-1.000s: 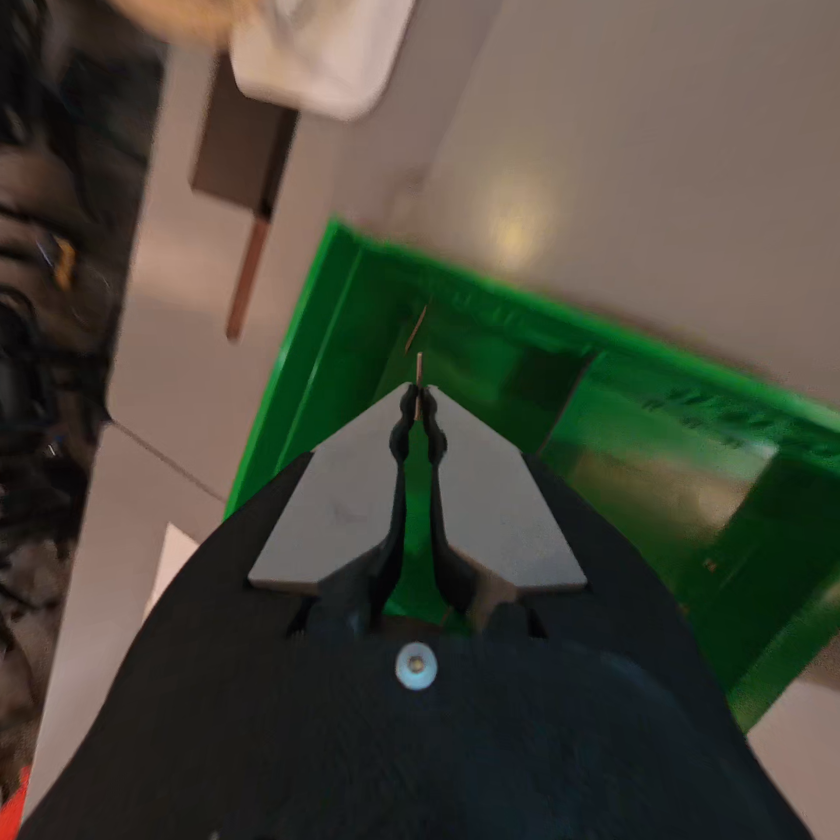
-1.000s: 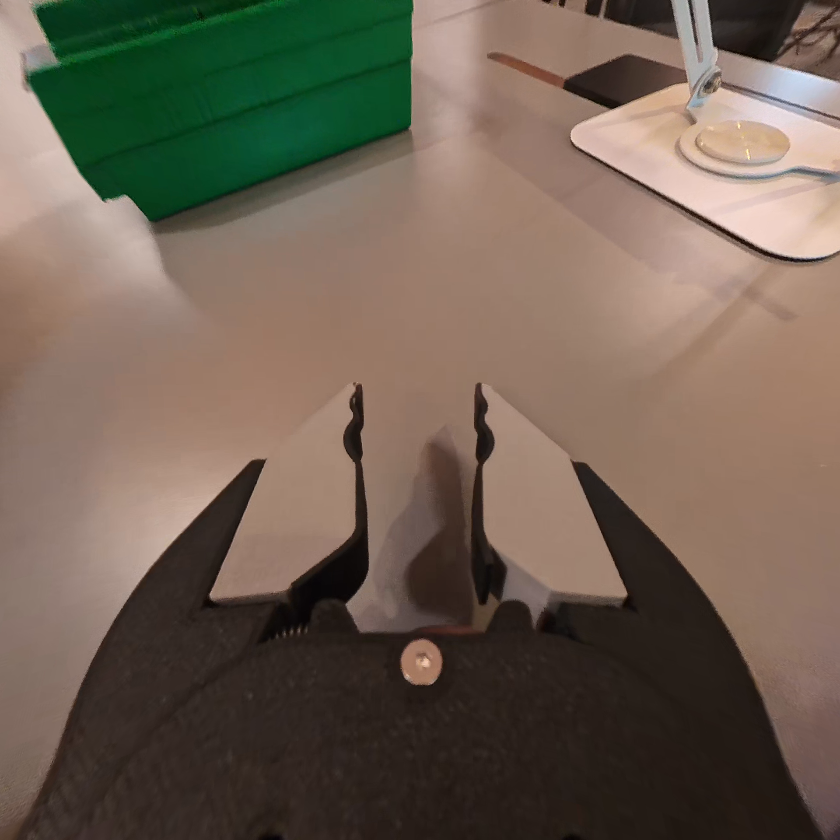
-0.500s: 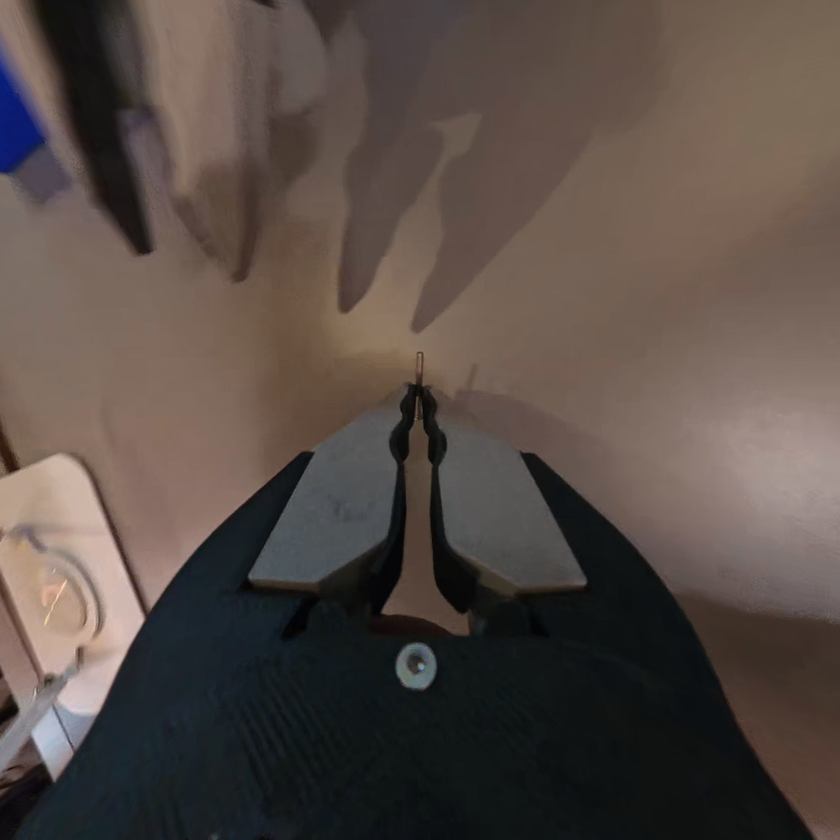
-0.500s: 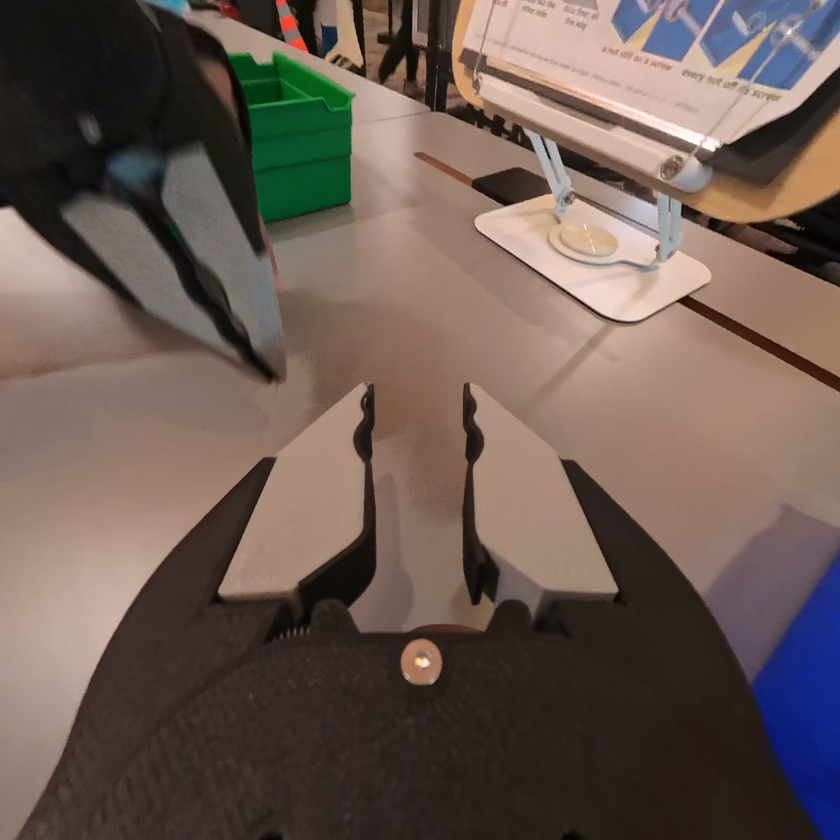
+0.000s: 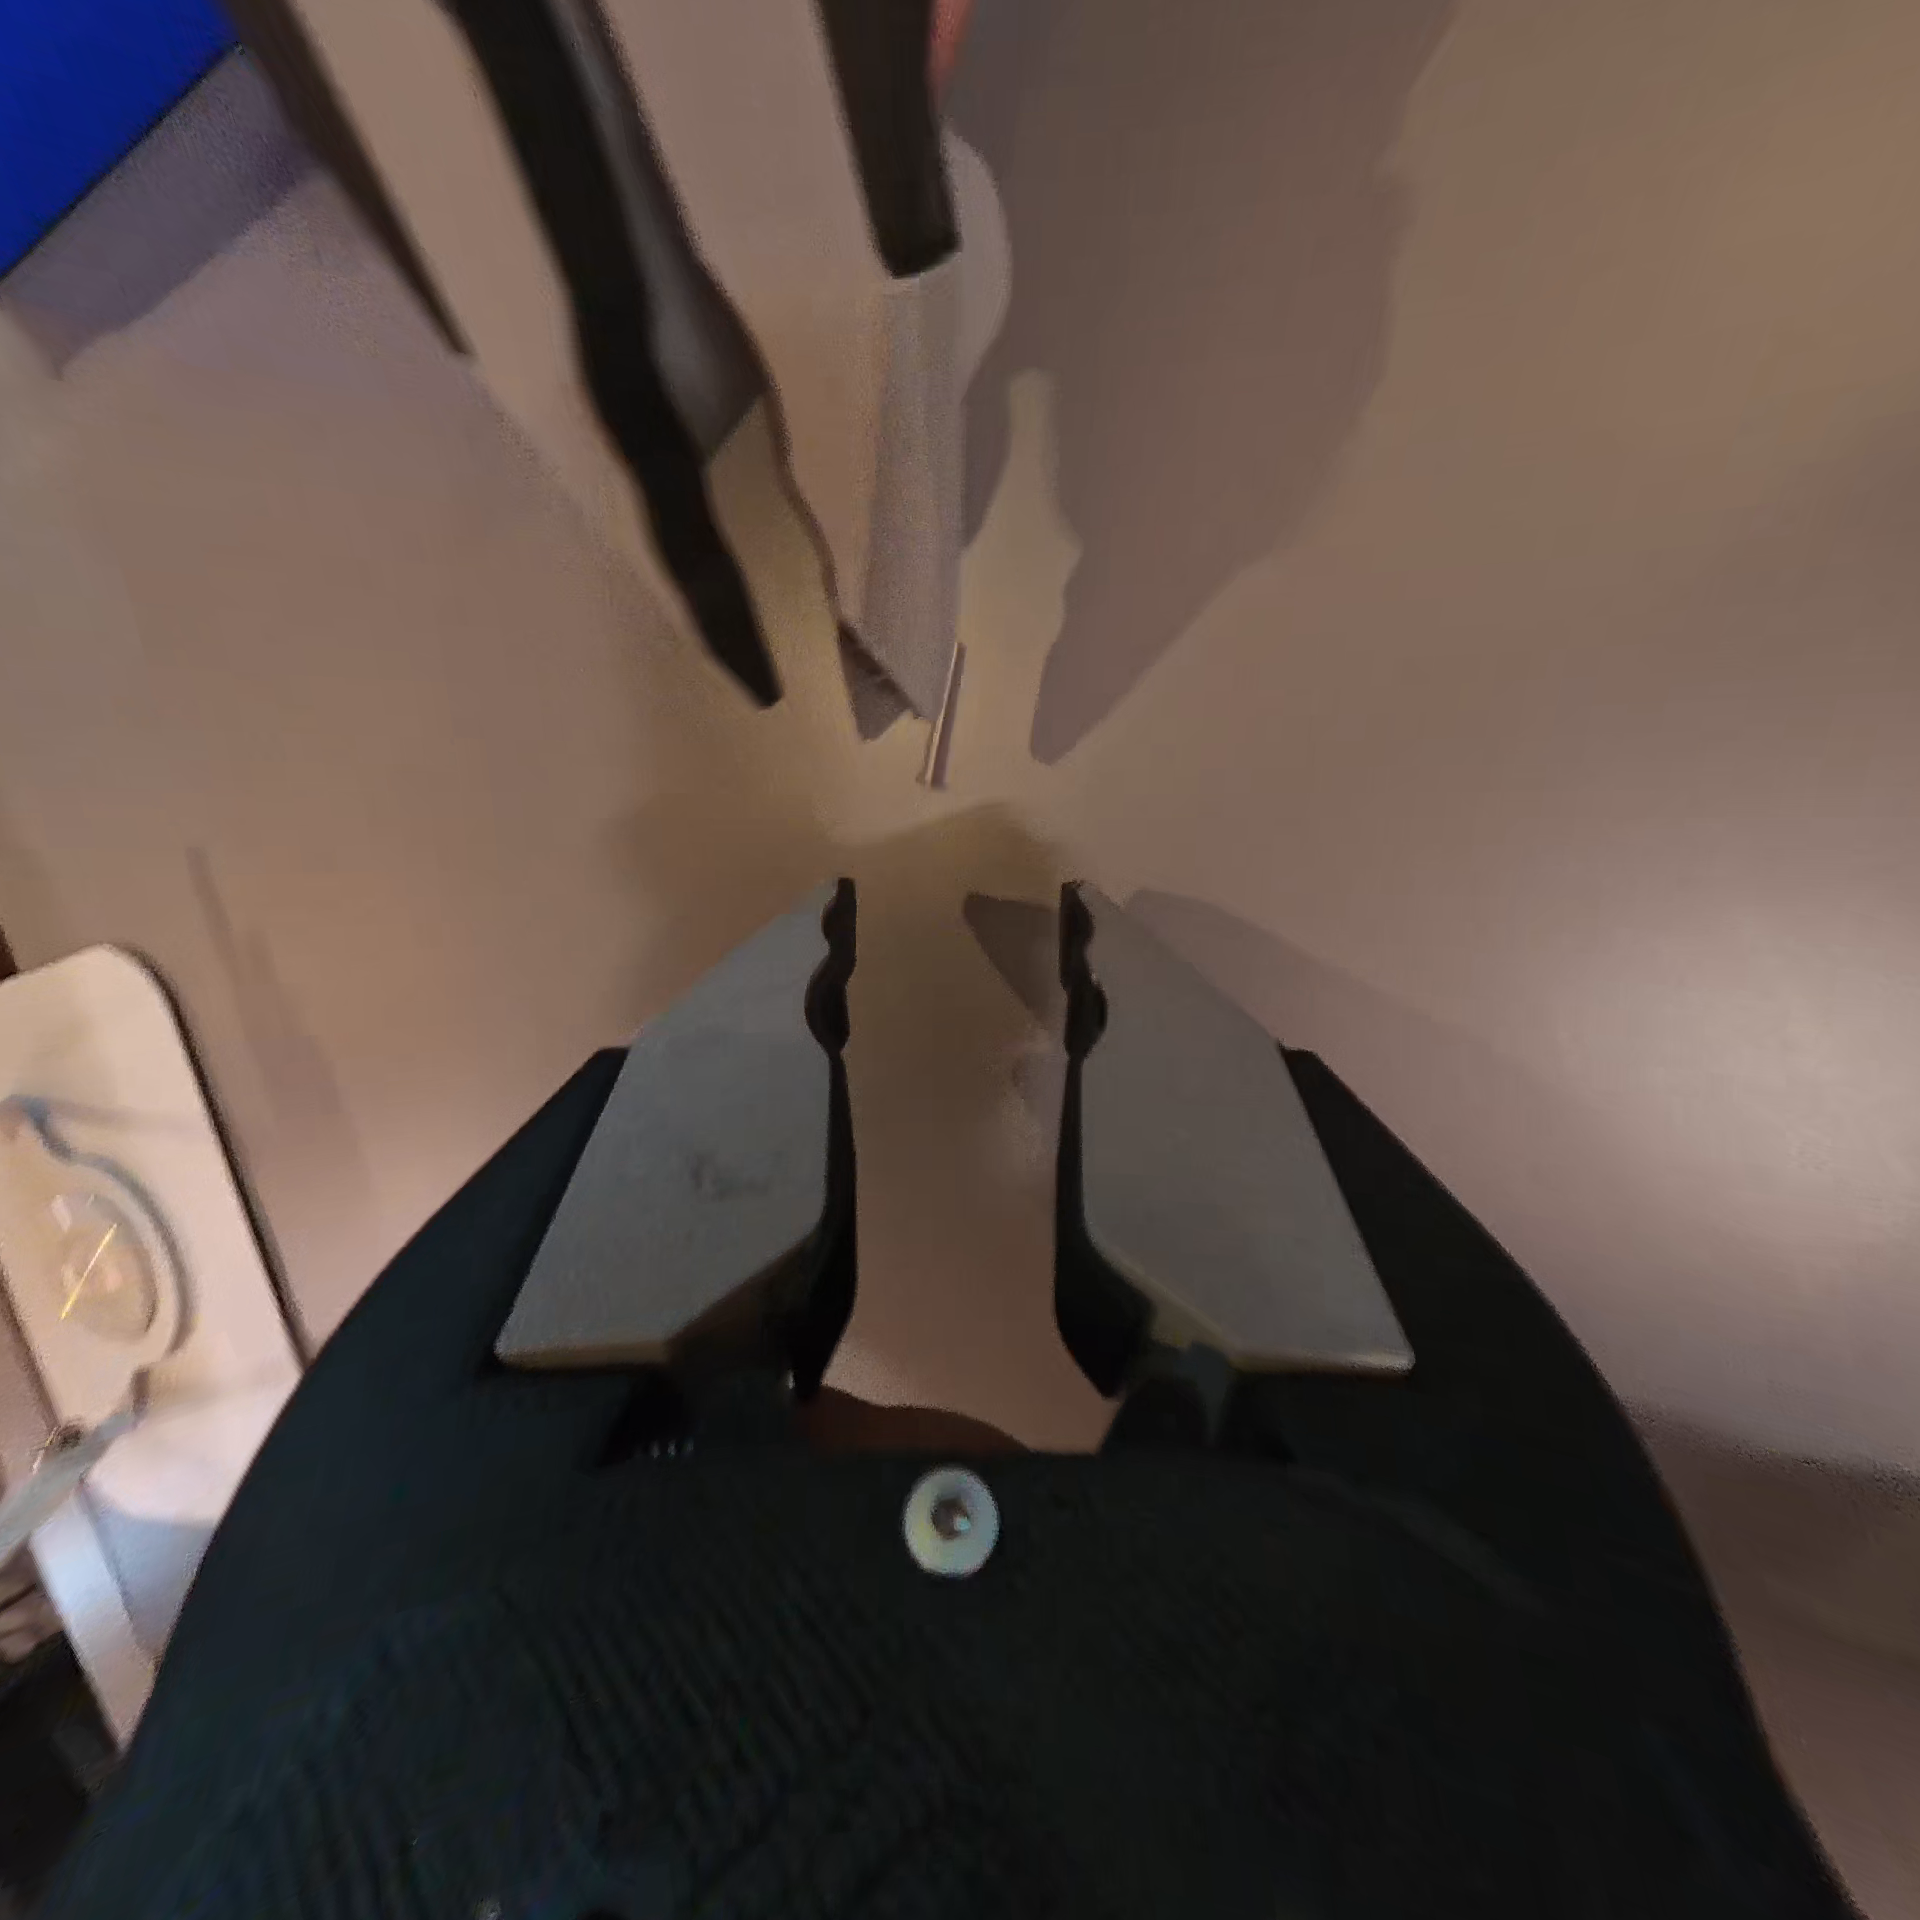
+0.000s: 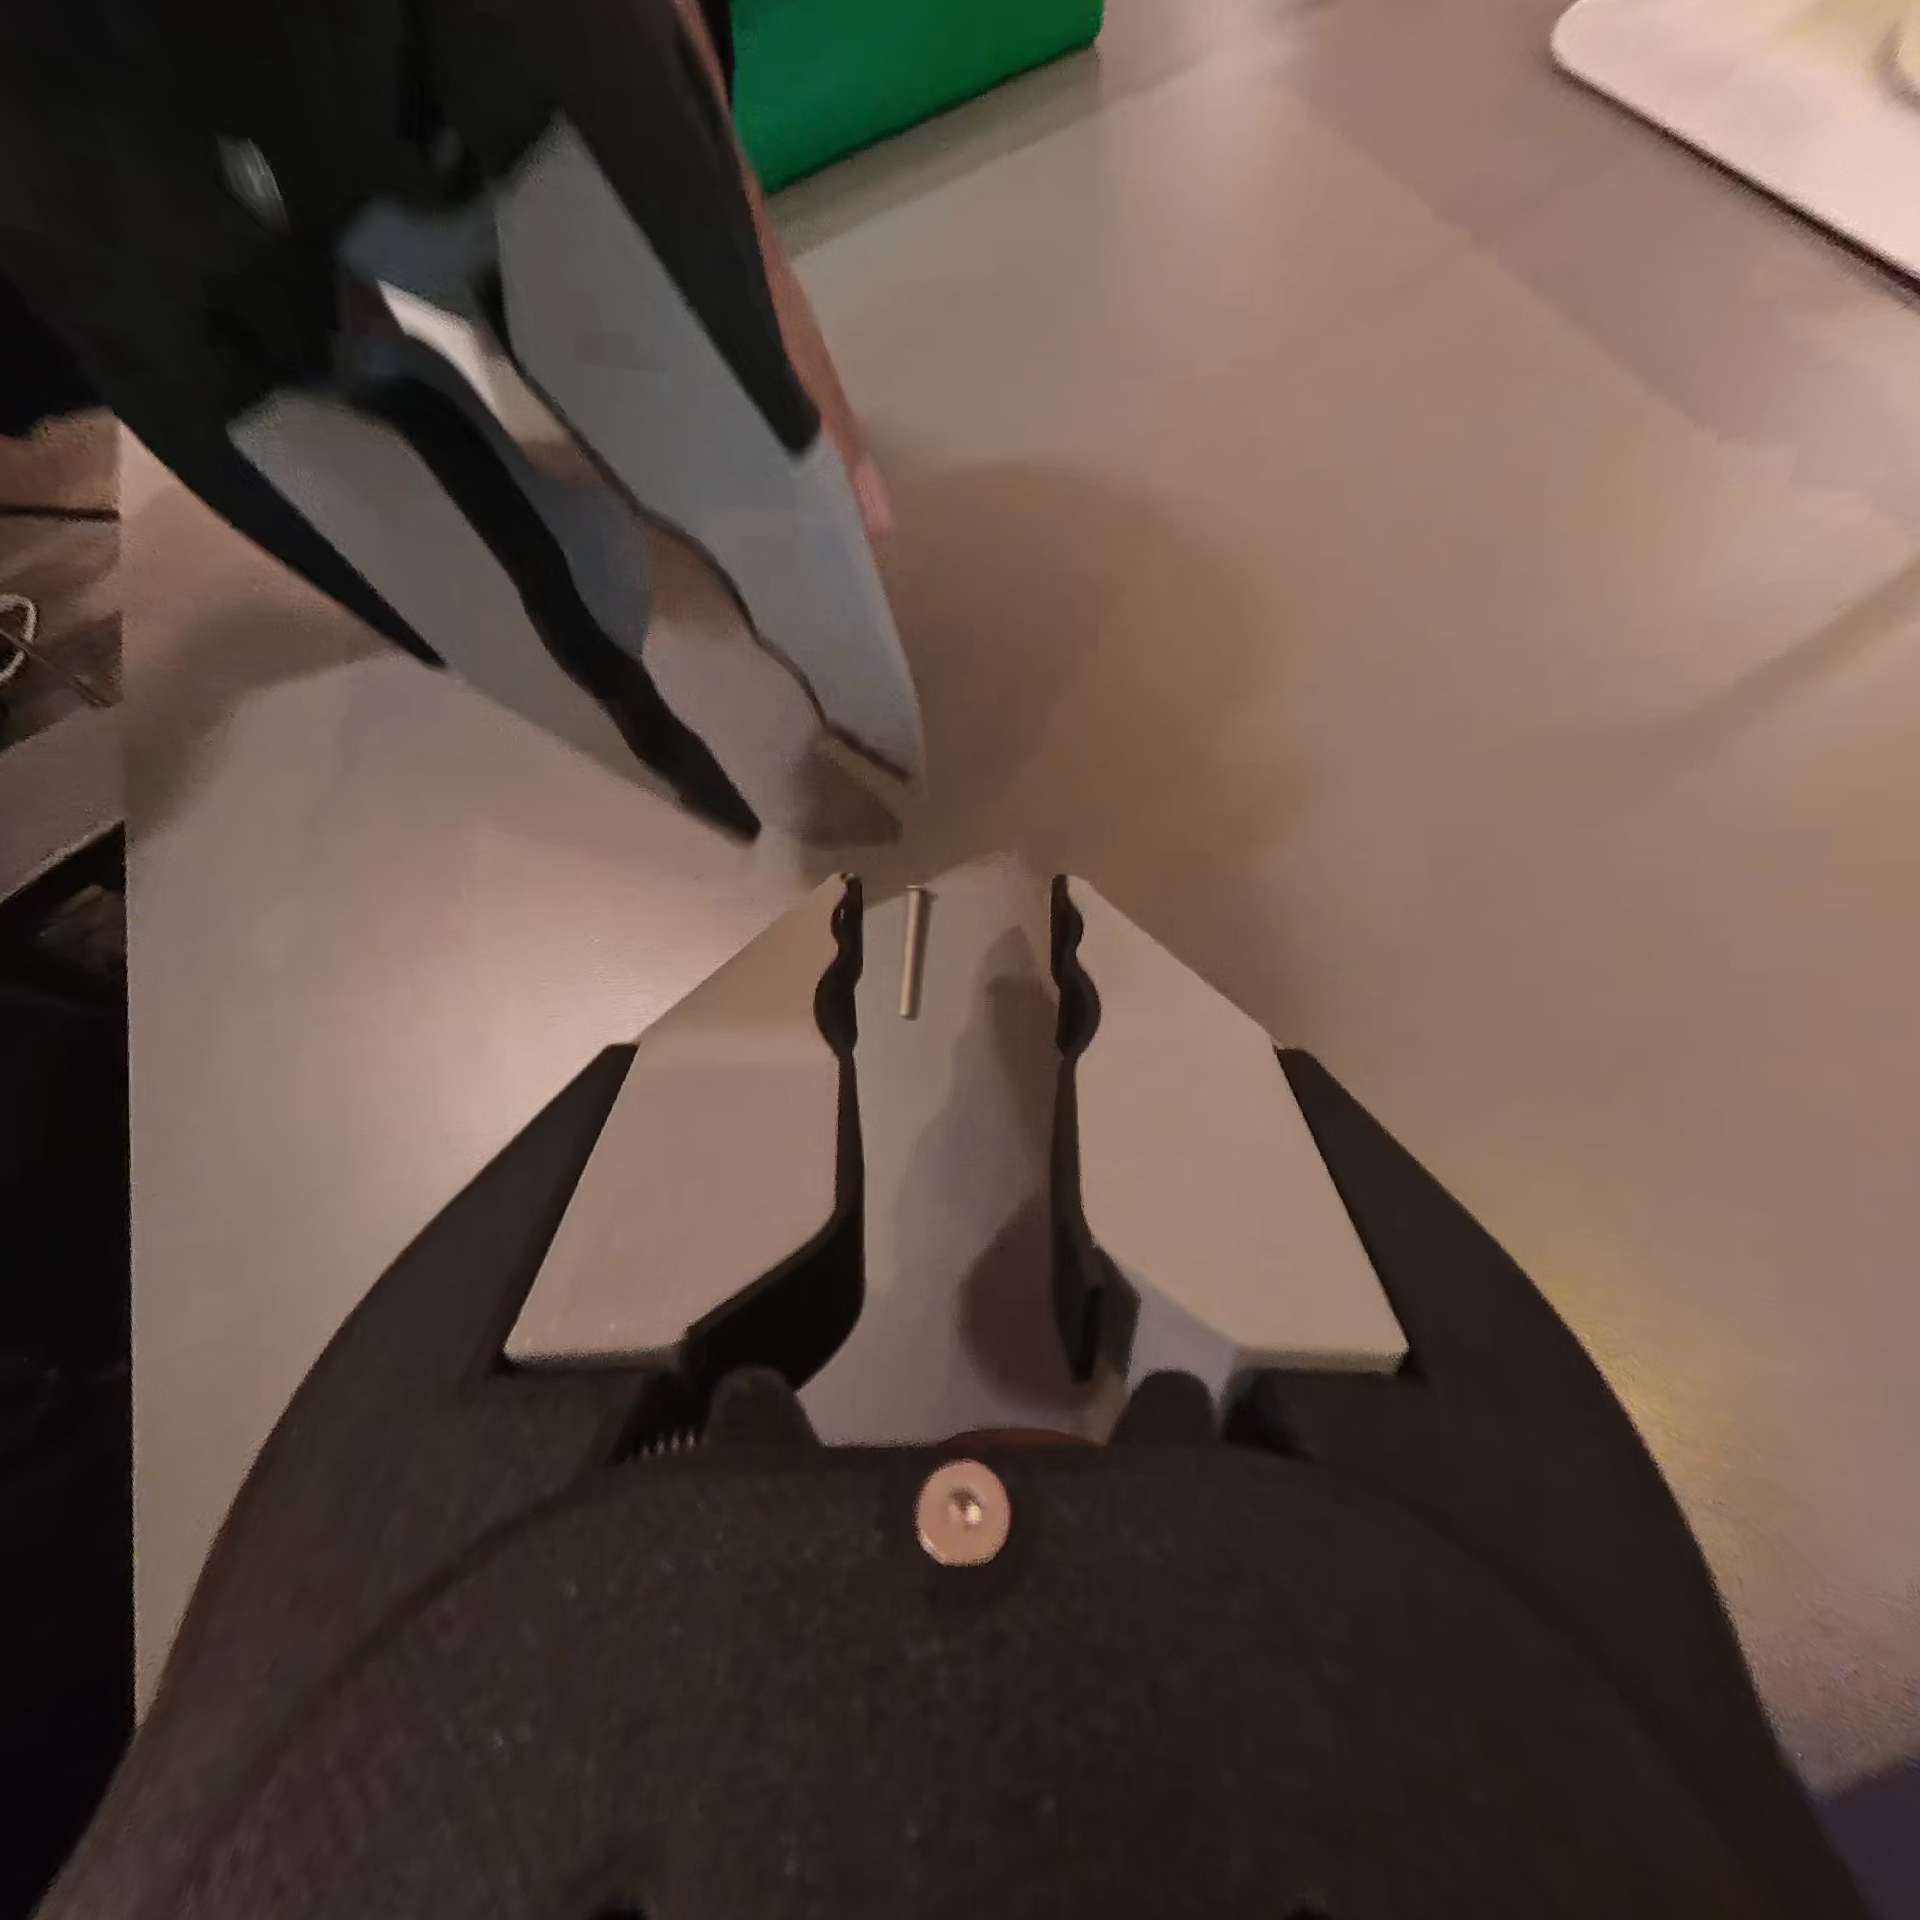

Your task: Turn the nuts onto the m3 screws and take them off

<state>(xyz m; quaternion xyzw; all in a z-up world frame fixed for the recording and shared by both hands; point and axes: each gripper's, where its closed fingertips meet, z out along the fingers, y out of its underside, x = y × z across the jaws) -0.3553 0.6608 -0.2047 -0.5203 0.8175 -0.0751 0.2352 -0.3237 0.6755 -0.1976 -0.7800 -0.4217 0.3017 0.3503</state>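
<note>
Screw [image 6: 912, 951] lies between green bin [image 6: 894, 73] and right gripper [image 6: 954, 914]

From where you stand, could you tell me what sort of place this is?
Probably a workshop or lab bench: a plain grey table with a small screw lying on it, a green parts bin behind, and the white base of a stand to one side.

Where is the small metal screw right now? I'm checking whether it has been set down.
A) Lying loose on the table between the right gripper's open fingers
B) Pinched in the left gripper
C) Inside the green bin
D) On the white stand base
A: the screw lies on the table in the gap of the open right gripper, touching neither finger, while the left gripper is open and empty.
</note>
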